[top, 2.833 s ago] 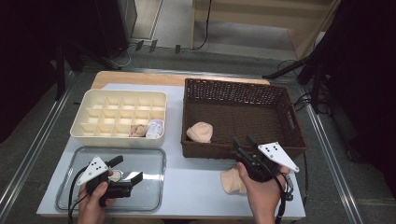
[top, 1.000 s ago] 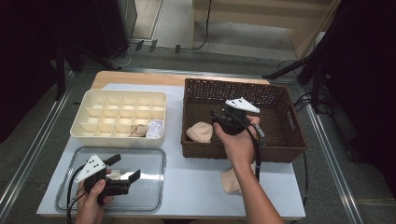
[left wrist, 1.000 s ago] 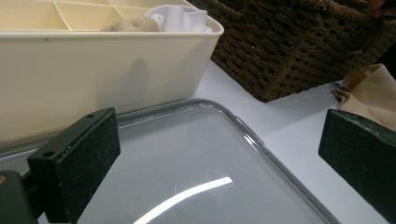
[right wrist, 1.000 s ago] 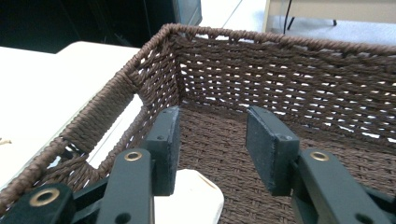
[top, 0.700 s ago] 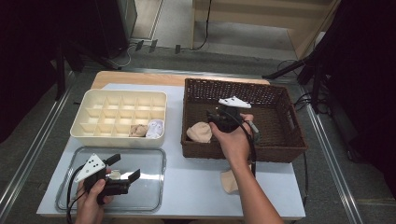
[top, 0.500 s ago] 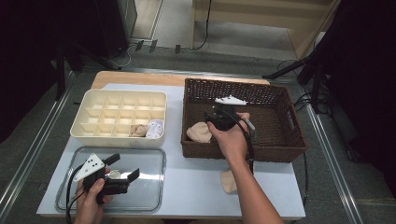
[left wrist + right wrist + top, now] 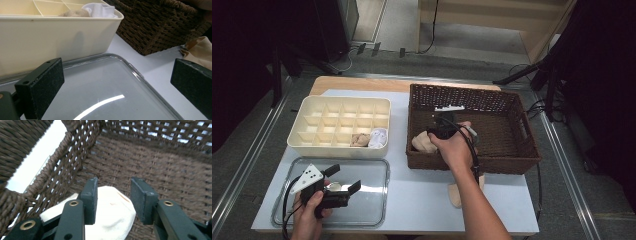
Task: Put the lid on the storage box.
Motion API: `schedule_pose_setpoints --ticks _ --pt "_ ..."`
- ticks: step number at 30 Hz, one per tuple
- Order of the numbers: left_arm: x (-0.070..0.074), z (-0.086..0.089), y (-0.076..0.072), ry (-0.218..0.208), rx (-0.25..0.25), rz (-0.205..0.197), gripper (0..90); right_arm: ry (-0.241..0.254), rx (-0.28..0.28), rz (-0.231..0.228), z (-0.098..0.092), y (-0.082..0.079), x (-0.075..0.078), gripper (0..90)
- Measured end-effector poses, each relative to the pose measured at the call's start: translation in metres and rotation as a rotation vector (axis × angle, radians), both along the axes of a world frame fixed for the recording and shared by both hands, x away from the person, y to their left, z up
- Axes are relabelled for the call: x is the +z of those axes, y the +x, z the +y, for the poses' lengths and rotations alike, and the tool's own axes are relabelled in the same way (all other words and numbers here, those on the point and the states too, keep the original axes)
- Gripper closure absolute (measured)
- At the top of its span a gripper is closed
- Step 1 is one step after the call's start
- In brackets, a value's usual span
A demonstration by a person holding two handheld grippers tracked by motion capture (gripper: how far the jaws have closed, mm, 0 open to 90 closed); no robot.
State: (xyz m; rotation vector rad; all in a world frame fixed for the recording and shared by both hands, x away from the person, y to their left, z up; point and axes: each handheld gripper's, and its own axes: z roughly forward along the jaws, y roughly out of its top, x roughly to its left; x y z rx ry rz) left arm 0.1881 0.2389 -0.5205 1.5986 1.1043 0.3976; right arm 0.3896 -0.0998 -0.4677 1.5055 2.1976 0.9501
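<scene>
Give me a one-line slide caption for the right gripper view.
Right tool inside the brown wicker basket, jaws apart, straddling a cream rolled cloth near its corner.

Inside the dark brown woven wicker basket (image 7: 155,167), down near the corner where its two walls meet, there's a cream-coloured bundle of soft cloth (image 7: 112,215) lying on the basket's floor. The right gripper (image 7: 113,201) has its two black jaws set either side of the bundle's top, part open with cloth between them; they've just been closing a bit, and I can't tell if the pads actually press it. Past the rim at the upper left, a strip of pale tabletop (image 7: 37,162) peeks through.
</scene>
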Motion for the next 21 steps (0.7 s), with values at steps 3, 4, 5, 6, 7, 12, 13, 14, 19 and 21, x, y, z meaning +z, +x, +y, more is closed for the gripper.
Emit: schedule_pose_setpoints --ticks 3,4,5,6,7,12,13,14,19,21 --pt "0.0 0.001 0.0 -0.002 0.001 0.0 0.0 -0.015 0.003 0.021 0.002 0.001 -0.004 59.5" --pt "0.0 0.001 0.0 -0.002 0.002 0.0 0.0 -0.021 0.003 0.032 0.003 0.002 -0.005 59.5" --pt "0.0 0.001 0.0 -0.001 0.003 0.001 0.0 -0.029 0.005 0.042 0.003 0.002 -0.006 59.7" --pt "0.0 0.001 0.0 -0.001 0.003 0.001 0.0 -0.032 0.009 0.047 0.004 0.002 -0.007 59.7" --pt "0.0 0.001 0.0 0.001 0.003 0.001 0.0 -0.033 0.009 0.055 0.004 0.002 -0.008 59.5" --pt "0.0 0.001 -0.001 0.004 0.001 0.001 0.0 -0.031 0.008 0.089 0.004 0.003 -0.011 56.0" --pt "0.0 0.001 -0.001 0.004 0.002 0.001 0.0 -0.03 0.011 0.096 0.004 0.003 -0.012 54.9" --pt "0.0 0.001 -0.001 0.004 0.003 0.001 0.0 -0.029 0.014 0.099 0.005 0.004 -0.013 54.2" --pt "0.0 0.001 -0.001 0.004 0.003 0.001 0.0 -0.021 0.006 0.113 0.006 0.004 -0.014 51.9" --pt "0.0 0.001 -0.001 0.003 0.004 0.001 0.0 -0.027 0.004 0.118 0.006 0.004 -0.015 51.4"
